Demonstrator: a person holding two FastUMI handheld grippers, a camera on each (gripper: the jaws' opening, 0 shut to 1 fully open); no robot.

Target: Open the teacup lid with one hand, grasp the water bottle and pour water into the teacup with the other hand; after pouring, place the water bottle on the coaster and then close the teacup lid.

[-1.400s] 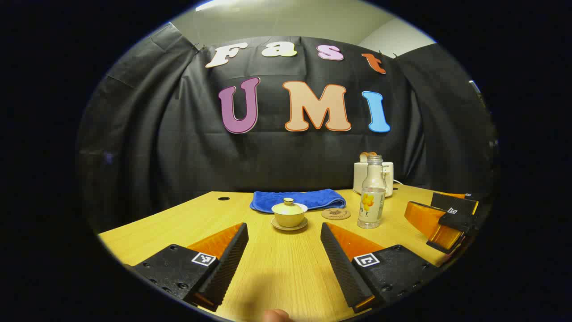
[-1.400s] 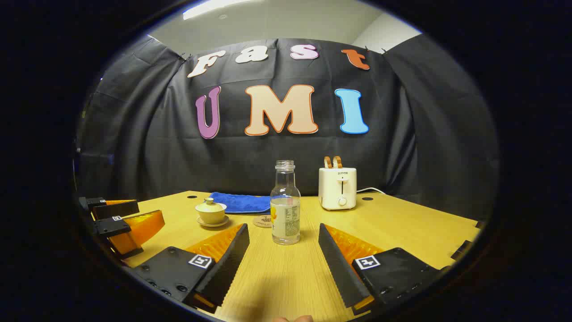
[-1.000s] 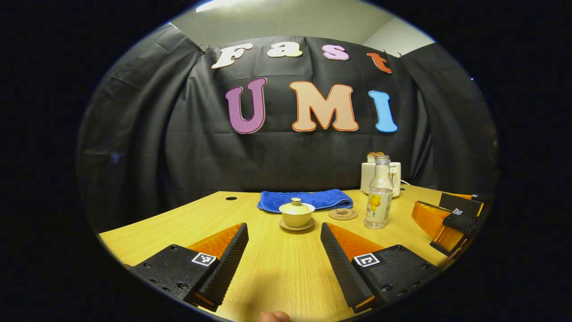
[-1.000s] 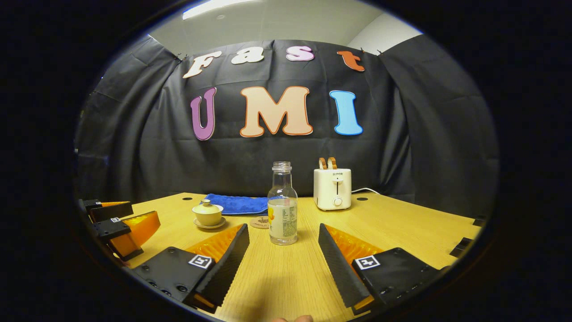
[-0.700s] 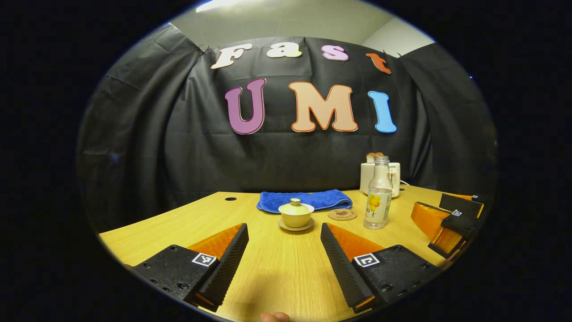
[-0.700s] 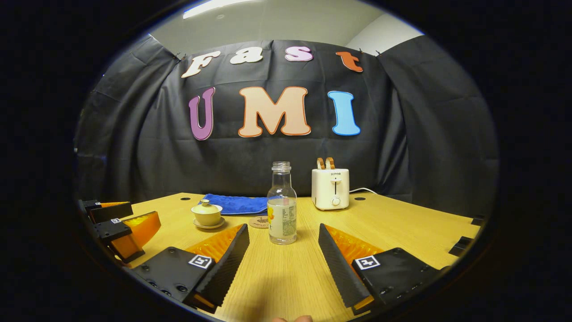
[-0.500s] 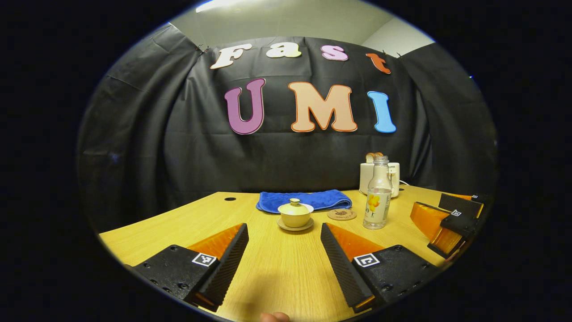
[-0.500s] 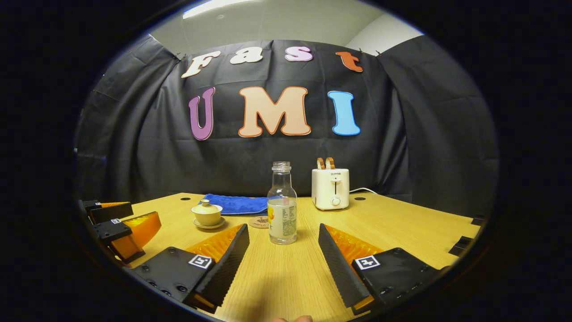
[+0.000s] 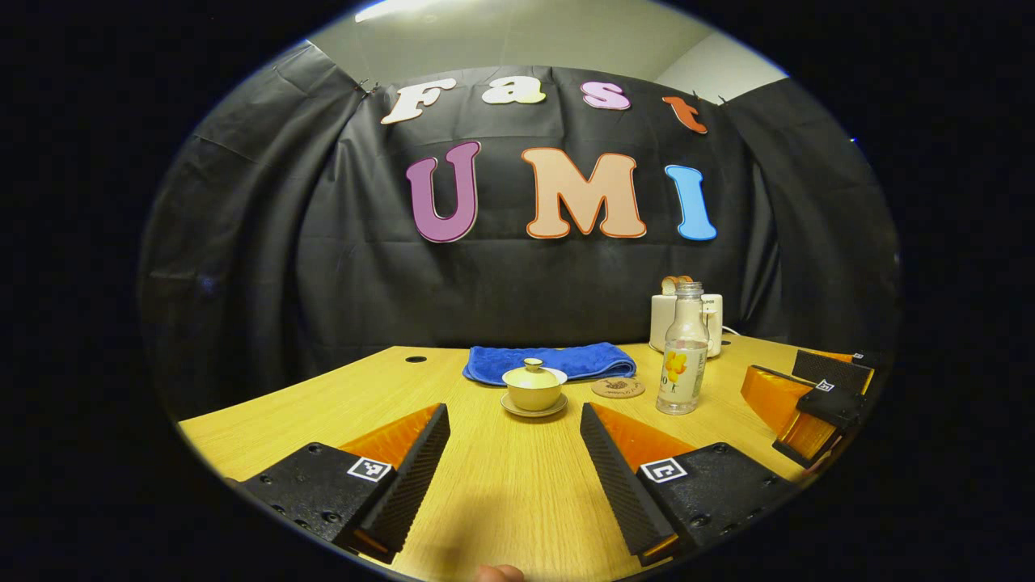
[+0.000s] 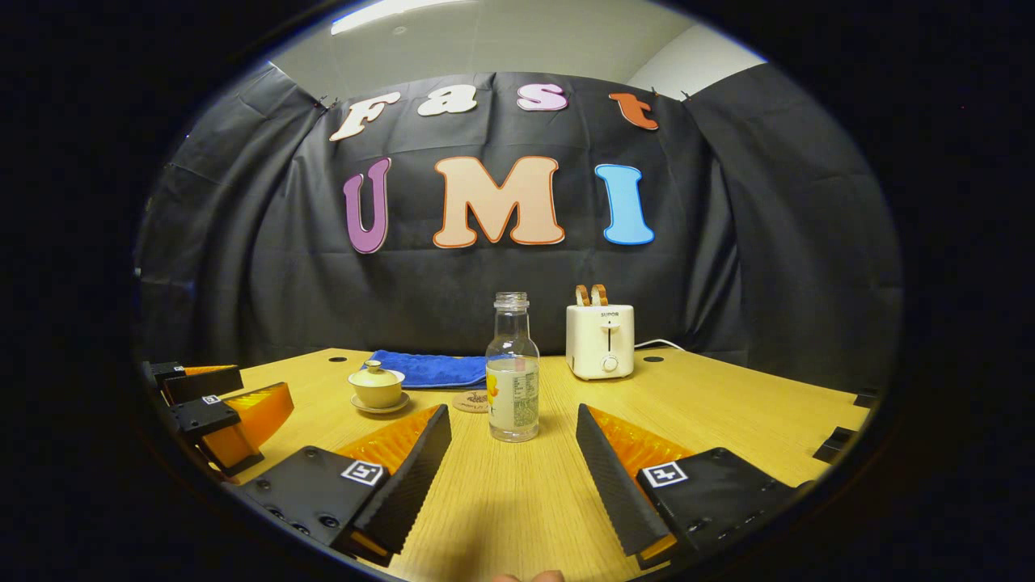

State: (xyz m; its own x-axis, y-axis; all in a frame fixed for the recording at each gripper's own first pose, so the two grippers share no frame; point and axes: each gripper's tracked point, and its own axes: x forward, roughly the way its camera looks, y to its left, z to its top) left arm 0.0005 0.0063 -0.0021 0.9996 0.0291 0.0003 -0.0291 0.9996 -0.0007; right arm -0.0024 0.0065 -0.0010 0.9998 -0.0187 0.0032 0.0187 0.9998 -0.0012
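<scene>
Pre-grasp, nothing touched

Teacup (image 9: 534, 390) on counter (image 9: 501, 485), lid (image 9: 534, 374) on, ahead of left gripper (image 9: 514, 461), which gapes empty. Water bottle (image 10: 513, 380) upright beside coaster (image 10: 472, 402), lined up between wide-spread right gripper (image 10: 513, 469) fingers, likely for grasp.

Bare counter (image 9: 493, 477) lies between the left gripper (image 9: 514, 453) and the lidded teacup (image 9: 534, 389). The water bottle (image 10: 512, 373) stands directly ahead of the right gripper (image 10: 513, 457) (fingers spread wide). Coaster (image 10: 471, 401), blue towel (image 10: 424, 368) and toaster (image 10: 600, 337) crowd the far side behind it.
</scene>
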